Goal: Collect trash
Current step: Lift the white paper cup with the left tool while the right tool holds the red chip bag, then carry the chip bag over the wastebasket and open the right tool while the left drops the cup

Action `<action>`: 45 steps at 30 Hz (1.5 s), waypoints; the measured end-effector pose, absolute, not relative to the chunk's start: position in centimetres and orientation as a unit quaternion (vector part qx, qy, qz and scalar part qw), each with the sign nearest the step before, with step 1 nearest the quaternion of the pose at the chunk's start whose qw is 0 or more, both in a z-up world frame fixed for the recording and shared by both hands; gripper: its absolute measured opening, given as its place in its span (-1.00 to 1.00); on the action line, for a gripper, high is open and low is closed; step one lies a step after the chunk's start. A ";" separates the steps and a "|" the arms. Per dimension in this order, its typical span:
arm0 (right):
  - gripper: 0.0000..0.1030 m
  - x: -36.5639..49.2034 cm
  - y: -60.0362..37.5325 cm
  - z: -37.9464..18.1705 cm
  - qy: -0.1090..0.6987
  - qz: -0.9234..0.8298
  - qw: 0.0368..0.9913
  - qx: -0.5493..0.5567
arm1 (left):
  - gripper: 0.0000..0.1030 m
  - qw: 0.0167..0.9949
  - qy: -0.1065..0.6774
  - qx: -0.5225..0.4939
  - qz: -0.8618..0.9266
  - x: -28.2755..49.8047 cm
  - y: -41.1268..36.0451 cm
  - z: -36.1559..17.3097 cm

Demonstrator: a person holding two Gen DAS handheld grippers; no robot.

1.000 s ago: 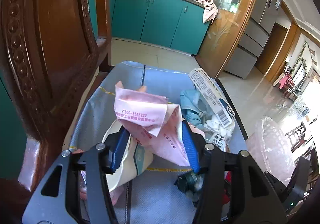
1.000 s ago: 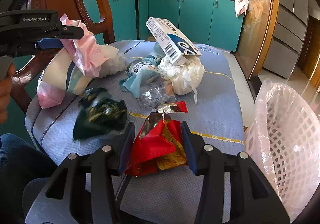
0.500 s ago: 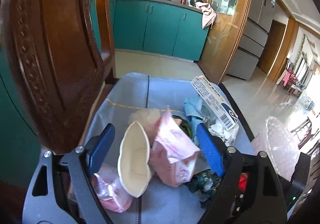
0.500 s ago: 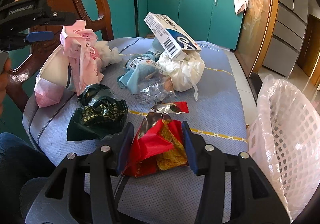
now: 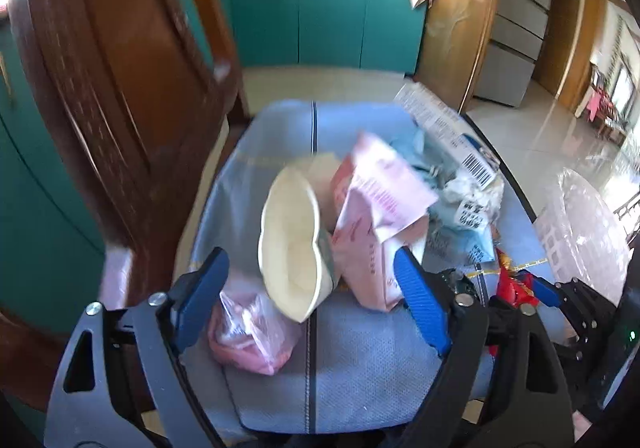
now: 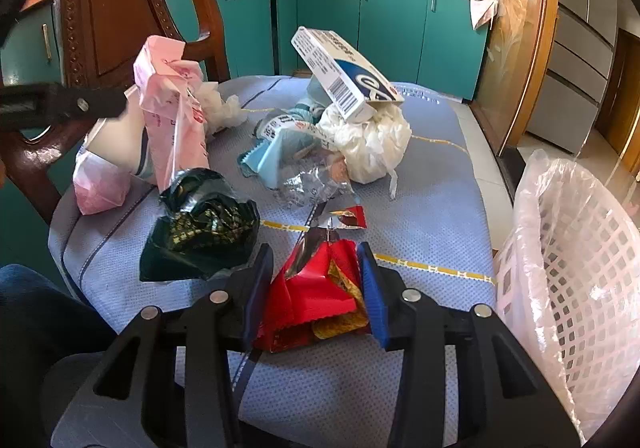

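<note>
Right gripper (image 6: 316, 288) clamped on red wrapper (image 6: 316, 296), best lifted clear into lined basket (image 6: 580, 288); left gripper (image 5: 312, 288) wide open, empty.

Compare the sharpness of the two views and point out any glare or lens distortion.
Left wrist view: motion blur smears the pink packet, the paper bowl and the wooden chair; sunlit floor glares at right. Right wrist view: sharp; the barcode on the white box is crisp, the red wrapper clear. Both: fisheye bends the cabinets and darkens the corners.
</note>
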State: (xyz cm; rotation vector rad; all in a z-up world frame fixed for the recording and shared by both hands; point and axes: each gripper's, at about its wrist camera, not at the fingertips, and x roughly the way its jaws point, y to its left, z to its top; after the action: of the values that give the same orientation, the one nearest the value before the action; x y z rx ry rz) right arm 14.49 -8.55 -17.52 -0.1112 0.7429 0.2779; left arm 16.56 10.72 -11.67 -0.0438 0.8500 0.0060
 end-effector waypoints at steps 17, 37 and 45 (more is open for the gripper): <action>-0.16 13.4 -9.2 -15.7 0.340 0.130 0.930 -0.047 | -0.45 0.914 0.401 -0.069 0.000 15.3 11.8 -11.1; -0.16 11.4 -11.1 -11.8 0.292 0.110 0.949 -0.037 | -0.45 0.957 0.276 -0.086 -0.016 10.1 11.4 -4.4; -0.16 10.9 -12.2 -10.1 0.270 0.104 0.957 -0.028 | -0.45 0.961 0.260 -0.089 -0.036 9.1 10.8 -3.3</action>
State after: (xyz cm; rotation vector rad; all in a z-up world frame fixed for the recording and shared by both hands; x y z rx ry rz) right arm 10.94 -12.18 -10.12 -0.0559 0.5489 0.2116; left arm 9.13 10.76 -3.30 -0.1797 0.5267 -0.0726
